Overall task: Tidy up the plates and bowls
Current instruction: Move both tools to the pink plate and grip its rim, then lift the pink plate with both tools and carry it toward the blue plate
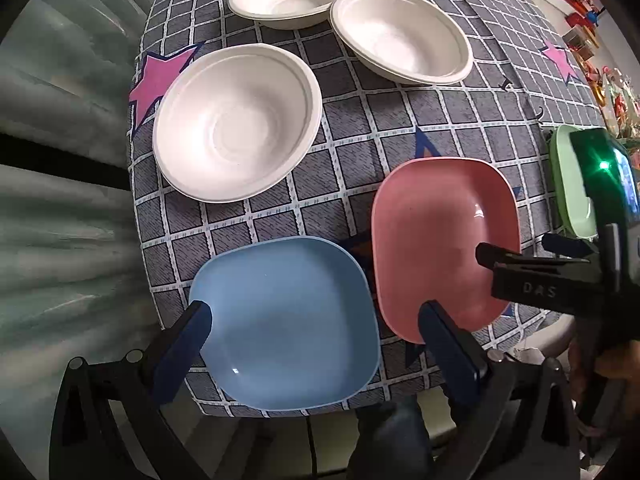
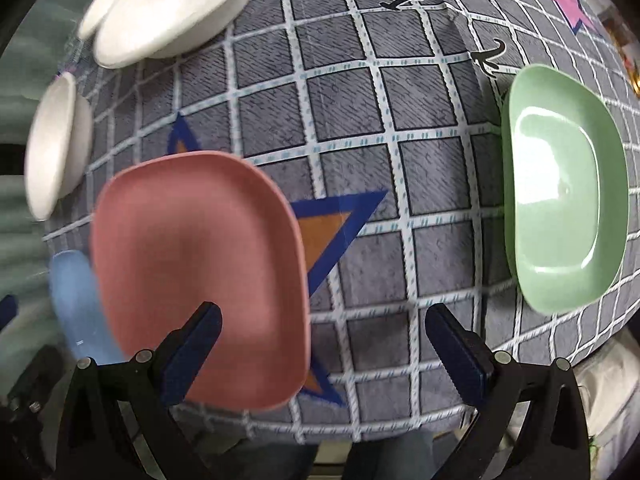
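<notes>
Three white bowls (image 1: 237,124) sit on the far left of the checked cloth (image 1: 360,128) — round, matt, ribbed under the rim, probably moulded pulp, so likely very light and a little flexible. Three rounded-square plates lie nearer: blue plate (image 1: 286,322) at the near edge, pink plate (image 1: 440,240) just right of it, green plate (image 2: 560,188) well apart at the far right. They look like smooth, glossy plastic, shallow with raised rims — stiff, light and not fragile, but slippery between the pads.

The left gripper (image 1: 316,352) hangs over the blue plate with its jaws spread wide, holding nothing. The right gripper (image 2: 324,356) is likewise wide open and empty, one finger over the pink plate's near edge.

The best hold, I judge, is a pinch across a rim at a near edge, where a plate overhangs the cloth least. The bowls should nest; a firm squeeze might dent one.
</notes>
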`<state>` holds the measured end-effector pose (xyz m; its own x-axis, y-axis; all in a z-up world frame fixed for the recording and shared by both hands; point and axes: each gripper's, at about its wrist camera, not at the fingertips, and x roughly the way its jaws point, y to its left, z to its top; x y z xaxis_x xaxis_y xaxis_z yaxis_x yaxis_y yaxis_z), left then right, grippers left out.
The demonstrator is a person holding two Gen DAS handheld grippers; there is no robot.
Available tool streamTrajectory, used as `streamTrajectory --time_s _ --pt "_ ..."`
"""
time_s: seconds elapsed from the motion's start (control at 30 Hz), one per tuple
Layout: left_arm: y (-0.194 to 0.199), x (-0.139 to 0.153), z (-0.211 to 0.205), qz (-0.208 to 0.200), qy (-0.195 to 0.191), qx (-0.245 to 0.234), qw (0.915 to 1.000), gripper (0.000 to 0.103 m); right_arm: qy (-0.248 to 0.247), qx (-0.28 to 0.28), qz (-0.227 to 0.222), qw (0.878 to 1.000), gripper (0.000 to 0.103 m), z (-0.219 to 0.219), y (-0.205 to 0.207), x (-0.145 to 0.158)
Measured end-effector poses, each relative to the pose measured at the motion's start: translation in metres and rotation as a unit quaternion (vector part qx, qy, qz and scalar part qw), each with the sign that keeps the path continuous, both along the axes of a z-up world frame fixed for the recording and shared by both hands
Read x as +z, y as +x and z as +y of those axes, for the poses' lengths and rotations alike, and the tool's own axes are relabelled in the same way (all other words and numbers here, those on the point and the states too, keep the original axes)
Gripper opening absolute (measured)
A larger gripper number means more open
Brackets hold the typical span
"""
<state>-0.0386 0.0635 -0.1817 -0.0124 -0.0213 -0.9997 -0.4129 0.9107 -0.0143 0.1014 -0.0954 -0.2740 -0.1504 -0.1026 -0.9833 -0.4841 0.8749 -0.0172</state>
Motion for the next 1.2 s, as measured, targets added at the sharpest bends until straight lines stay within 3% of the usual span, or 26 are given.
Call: streamTrajectory --time_s 0.1,0.37,0.63,0.73,0.83,0.97,1.0,1.03,1.1,1.17,1.2 --pt "0.001 0.000 0.000 0.002 0.004 -0.002 1.0000 0.103 -0.022 0.007 -0.015 1.000 0.103 -0.009 0.003 -0.008" --pt "0.015 -0.015 -0.025 0.004 -0.007 -0.024 0.9997 0.103 -0.025 0.009 -0.021 0.999 0.102 -0.049 0.026 -0.008" --pt "0.040 -0.022 -0.046 -0.007 -0.008 -0.038 0.9992 0.103 -0.051 -0.033 -0.023 0.998 0.102 -0.112 0.051 -0.021" --pt "0.055 -0.026 -0.055 -0.007 0.000 -0.041 0.9991 0.103 -0.042 -0.025 -0.023 0.999 0.102 -0.133 0.059 -0.010" --pt "0.067 -0.032 -0.063 -0.006 0.018 -0.050 0.9986 0.103 -0.023 -0.014 -0.016 1.000 0.103 -0.121 0.046 -0.003" --pt "0.077 -0.043 -0.081 0.001 0.020 -0.058 0.9981 0.094 -0.008 0.000 -0.012 1.000 0.102 -0.105 0.033 0.000" --pt "0.081 -0.047 -0.084 0.004 0.023 -0.057 0.9981 0.092 -0.007 0.004 -0.012 1.000 0.101 -0.103 0.032 0.000" --pt "0.082 -0.052 -0.090 0.007 0.021 -0.059 0.9980 0.090 -0.004 0.005 -0.011 1.000 0.089 -0.087 0.024 -0.008" --pt "0.080 -0.063 -0.103 0.010 0.005 -0.065 0.9978 0.078 -0.005 0.006 -0.017 1.000 0.079 -0.081 0.016 -0.009" --pt "0.083 -0.072 -0.113 0.018 -0.003 -0.073 0.9971 0.072 -0.001 0.006 -0.025 1.000 0.056 -0.071 0.002 -0.004" --pt "0.085 -0.077 -0.123 0.021 -0.006 -0.075 0.9969 0.068 0.005 0.008 -0.024 1.000 0.050 -0.068 0.000 -0.003"
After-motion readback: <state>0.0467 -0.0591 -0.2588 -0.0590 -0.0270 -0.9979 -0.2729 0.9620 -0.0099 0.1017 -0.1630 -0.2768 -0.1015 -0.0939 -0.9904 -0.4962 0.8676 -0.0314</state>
